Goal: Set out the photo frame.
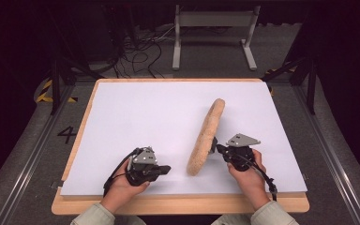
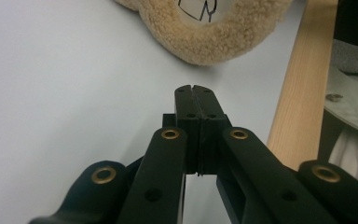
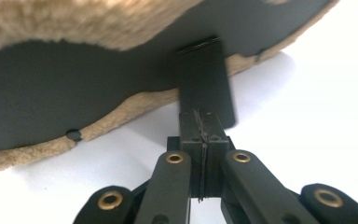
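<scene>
Fleecy pad (image 1: 206,137) tilted on edge, right hand-held gripper (image 1: 217,148) pinching its strap (image 3: 206,79)

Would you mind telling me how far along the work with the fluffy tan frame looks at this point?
Done: the flat tan fleece-edged frame stands on edge on the white table, tilted. In hand: the right gripper is shut on a black strap on the frame's dark back, keeping it up. Left: the left gripper is shut, holds nothing and lies short of the frame's near end. Whatever follows with the frame has not begun.
</scene>
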`<move>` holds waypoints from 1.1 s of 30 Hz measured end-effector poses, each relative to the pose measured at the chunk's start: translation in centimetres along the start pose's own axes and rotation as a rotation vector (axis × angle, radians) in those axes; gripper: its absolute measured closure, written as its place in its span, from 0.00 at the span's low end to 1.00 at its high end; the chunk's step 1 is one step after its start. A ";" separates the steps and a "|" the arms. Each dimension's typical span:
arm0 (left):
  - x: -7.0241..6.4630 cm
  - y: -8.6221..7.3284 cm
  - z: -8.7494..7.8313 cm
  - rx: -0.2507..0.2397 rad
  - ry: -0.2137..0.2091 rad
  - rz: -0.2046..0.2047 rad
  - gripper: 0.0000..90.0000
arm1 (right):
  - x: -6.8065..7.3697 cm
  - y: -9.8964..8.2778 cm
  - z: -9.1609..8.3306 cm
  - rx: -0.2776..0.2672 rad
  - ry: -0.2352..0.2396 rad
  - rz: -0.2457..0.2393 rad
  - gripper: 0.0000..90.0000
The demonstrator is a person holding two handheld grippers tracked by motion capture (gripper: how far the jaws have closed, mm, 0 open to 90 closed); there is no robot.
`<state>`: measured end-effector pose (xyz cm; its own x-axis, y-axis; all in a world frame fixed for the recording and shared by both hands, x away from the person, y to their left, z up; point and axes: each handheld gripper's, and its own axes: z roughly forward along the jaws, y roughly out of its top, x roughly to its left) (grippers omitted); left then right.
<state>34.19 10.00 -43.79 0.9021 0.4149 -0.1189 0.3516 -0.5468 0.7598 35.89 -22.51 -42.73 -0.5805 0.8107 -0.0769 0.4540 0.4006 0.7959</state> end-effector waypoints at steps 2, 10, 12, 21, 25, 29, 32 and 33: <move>-0.2 0.3 0.6 0.003 0.000 0.006 1.00 | -0.2 0.0 -0.3 -0.003 -0.004 0.004 1.00; -1.4 1.8 2.5 -0.012 -0.024 0.031 1.00 | -2.5 -0.7 -2.3 -0.028 -0.049 0.067 1.00; -1.7 2.0 3.0 -0.003 -0.037 0.044 1.00 | -3.0 -0.7 -2.8 -0.036 -0.059 0.082 1.00; -2.8 2.8 4.2 0.010 -0.083 0.079 1.00 | -4.2 -0.6 -4.0 -0.068 -0.081 0.116 1.00; -3.3 3.2 4.9 0.014 -0.103 0.090 1.00 | -4.3 -0.5 -4.2 -0.073 -0.086 0.117 0.97; -3.8 3.7 5.7 0.017 -0.120 0.100 1.00 | -4.6 -0.3 -4.7 -0.076 -0.119 0.102 0.95; -4.1 4.1 6.3 0.016 -0.132 0.112 1.00 | -5.0 -0.2 -5.1 -0.074 -0.104 0.115 0.96; -4.2 4.2 6.6 0.015 -0.138 0.113 1.00 | -5.1 -0.2 -5.2 -0.074 -0.106 0.118 0.96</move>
<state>33.55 1.20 -44.27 0.9615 0.2471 -0.1203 0.2487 -0.5957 0.7637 35.24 -28.94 -39.39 -0.4496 0.8923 -0.0406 0.4612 0.2709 0.8449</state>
